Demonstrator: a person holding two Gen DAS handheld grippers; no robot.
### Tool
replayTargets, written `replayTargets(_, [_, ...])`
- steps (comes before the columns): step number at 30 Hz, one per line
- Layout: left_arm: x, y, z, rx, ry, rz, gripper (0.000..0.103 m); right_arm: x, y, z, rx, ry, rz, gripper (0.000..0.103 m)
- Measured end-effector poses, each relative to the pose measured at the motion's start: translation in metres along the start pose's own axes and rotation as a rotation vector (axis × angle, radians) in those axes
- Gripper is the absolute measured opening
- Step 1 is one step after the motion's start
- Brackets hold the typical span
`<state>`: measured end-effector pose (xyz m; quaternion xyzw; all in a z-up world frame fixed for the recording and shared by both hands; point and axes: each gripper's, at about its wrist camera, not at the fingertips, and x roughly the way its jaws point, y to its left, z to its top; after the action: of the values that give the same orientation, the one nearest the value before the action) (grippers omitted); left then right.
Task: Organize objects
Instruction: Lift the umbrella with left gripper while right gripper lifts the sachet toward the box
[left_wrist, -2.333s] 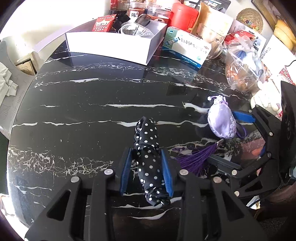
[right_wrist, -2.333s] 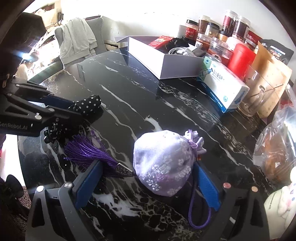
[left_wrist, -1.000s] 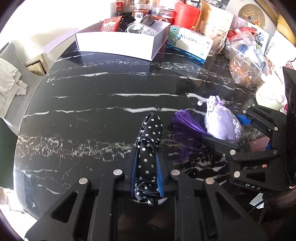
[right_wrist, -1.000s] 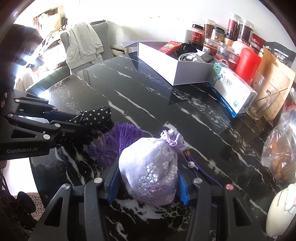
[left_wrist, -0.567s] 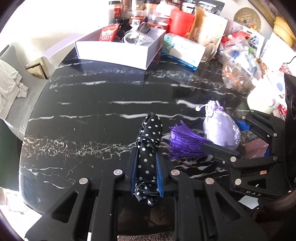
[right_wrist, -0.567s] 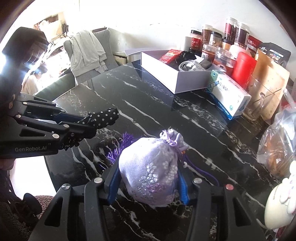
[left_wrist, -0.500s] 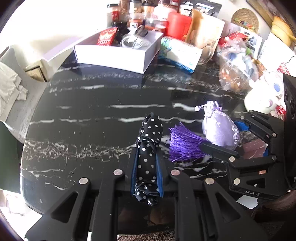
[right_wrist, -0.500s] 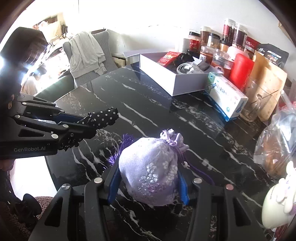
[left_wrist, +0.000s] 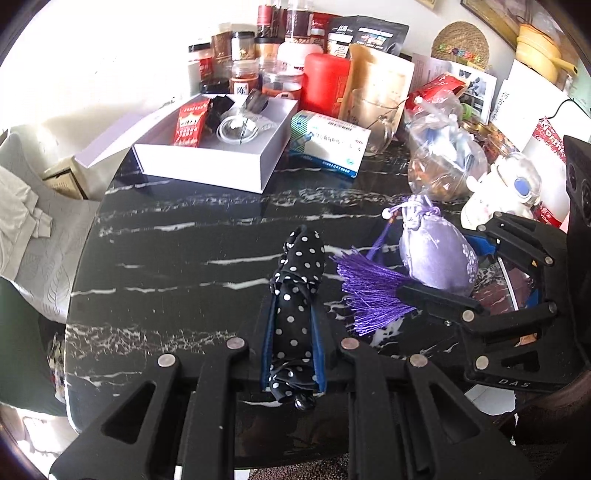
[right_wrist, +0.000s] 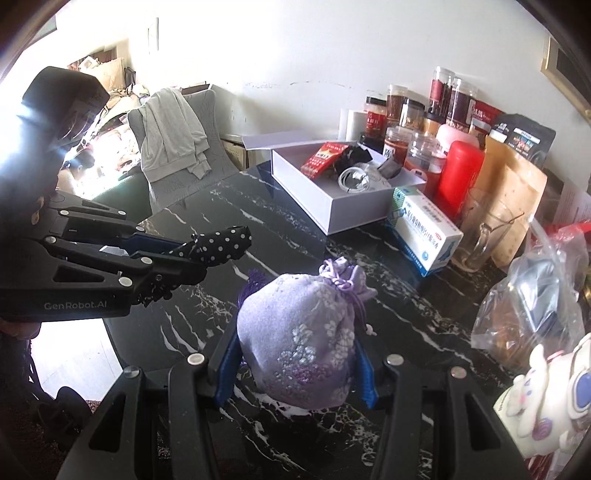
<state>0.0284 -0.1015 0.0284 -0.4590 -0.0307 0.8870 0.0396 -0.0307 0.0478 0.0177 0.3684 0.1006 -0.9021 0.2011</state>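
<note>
We note the black marble table (left_wrist: 177, 236), white-veined, carrying everything; its far edge is crowded with jars, a red canister (left_wrist: 327, 83) and pouches. Near the far left corner sits the open white box (left_wrist: 207, 162), holding a red packet, a coiled white cable and dark items. Just to its right along the far edge lies a white and blue carton (right_wrist: 426, 230), touching a glass mug. At the right edge we see a clear plastic bag (right_wrist: 532, 306).

The left gripper (left_wrist: 293, 321) is clamped tight on the polka-dot fabric bundle (left_wrist: 297, 295), which is clear of the table over its near edge. The right gripper (right_wrist: 295, 354) is closed on the lavender pouch (right_wrist: 299, 332), also held above the near edge, its purple tassel (left_wrist: 369, 291) hanging free beside the bundle.
</note>
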Motion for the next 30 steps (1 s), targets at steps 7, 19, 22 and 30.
replayTargets(7, [-0.005, -0.005, 0.021, 0.036, -0.005, 0.027, 0.017, -0.009, -0.008, 0.015, 0.005, -0.017, -0.002, 0.052])
replayTargets(19, [0.018, 0.009, 0.06, 0.047, 0.019, 0.02, 0.017, 0.01, -0.031, 0.044, 0.034, -0.012, 0.005, 0.053])
replayTargets(22, [0.028, 0.015, 0.069, 0.05, 0.029, 0.021, 0.017, 0.019, -0.037, 0.052, 0.038, -0.006, 0.002, 0.053])
replayTargets(30, [0.051, 0.031, 0.098, 0.061, 0.05, 0.014, 0.017, 0.042, -0.055, 0.075, 0.056, -0.003, 0.005, 0.053])
